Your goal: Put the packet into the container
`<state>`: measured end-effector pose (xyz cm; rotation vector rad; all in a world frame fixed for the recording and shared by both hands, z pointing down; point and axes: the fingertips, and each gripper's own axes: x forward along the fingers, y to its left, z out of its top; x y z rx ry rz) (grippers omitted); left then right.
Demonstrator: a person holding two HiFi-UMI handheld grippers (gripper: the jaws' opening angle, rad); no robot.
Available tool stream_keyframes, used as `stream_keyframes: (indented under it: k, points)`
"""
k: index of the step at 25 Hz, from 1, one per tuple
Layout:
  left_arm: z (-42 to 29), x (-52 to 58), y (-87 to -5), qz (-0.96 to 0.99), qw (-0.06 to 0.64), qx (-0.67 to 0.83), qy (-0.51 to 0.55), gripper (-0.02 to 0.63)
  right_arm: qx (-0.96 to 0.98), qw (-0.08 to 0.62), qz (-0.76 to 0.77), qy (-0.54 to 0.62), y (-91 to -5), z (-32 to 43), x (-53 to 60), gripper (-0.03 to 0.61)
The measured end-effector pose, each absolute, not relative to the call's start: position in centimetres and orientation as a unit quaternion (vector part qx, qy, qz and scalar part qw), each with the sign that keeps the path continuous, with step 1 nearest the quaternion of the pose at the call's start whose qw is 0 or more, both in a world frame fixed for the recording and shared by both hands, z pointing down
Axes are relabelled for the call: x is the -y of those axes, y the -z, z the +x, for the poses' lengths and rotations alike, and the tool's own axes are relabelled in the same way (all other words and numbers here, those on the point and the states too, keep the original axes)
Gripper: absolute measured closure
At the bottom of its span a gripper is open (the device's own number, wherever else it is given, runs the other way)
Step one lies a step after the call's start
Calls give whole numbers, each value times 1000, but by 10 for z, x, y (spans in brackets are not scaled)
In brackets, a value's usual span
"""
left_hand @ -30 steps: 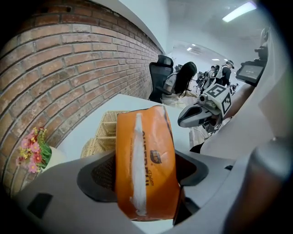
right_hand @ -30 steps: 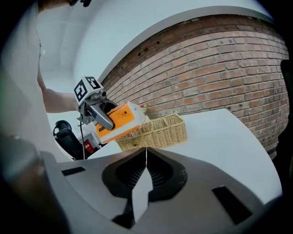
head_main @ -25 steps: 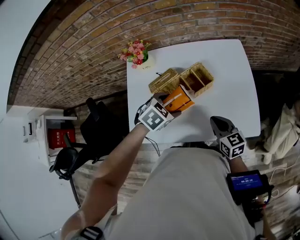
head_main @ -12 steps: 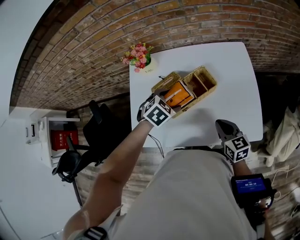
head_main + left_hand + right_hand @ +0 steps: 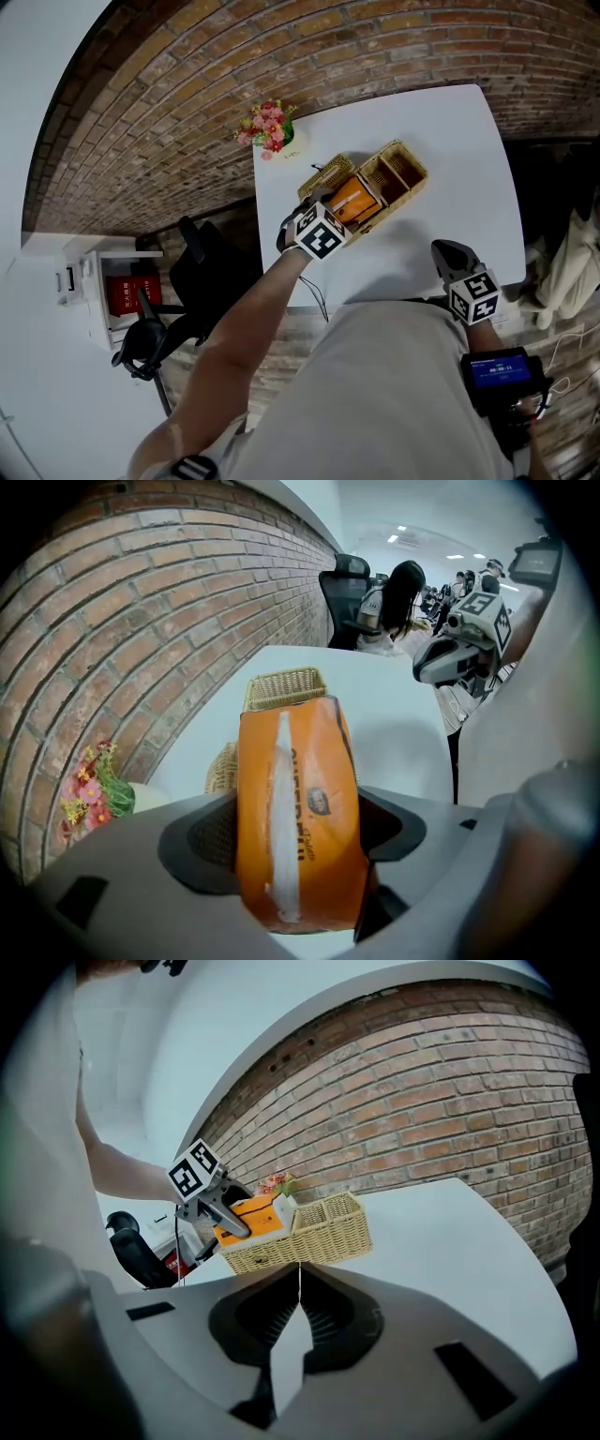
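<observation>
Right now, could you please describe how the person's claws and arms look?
Both the left claw and right claw are grey with dark ribbed pads, each bearing a white cube of black square markers. The person wears a pale shirt; a black, blue-screened device sits near the right wrist.
</observation>
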<state>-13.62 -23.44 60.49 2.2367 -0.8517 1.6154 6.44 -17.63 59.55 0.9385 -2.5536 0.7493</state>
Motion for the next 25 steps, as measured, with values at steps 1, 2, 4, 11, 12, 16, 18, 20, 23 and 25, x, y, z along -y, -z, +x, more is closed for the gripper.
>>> stream_keyframes:
  k: [1,2,4,11,12,16,18,20,23,25]
  points:
    - [-136,236,-609,766,128,289,-560,249,893,158,328,-264,-597,65,179,566]
    - [-136,236,-613,763,131,286,-565,249,893,158,328,-265,-597,65,180,566]
    - [-137,235,-621,759,136,280,-572,249,891,157,330,-268,-598,65,179,566]
    - [-142,233,-637,753,153,273,-580,249,883,160,343,-278,-601,75,178,566]
    - [-142,233,-639,752,154,270,-581,249,882,160,344,-280,-602,77,178,566]
    - [-141,232,-648,748,152,265,-590,249,879,160,347,-284,-604,79,178,566]
    - [-141,231,-652,746,150,264,-592,249,878,161,348,-286,-604,79,178,566]
    - [-141,230,-656,746,150,262,-594,247,877,163,349,-287,-604,81,177,566]
    - [-139,228,-658,748,152,262,-590,250,875,165,352,-288,-602,83,178,566]
    - [-143,228,-657,749,150,264,-589,252,874,164,353,-290,-603,81,179,566]
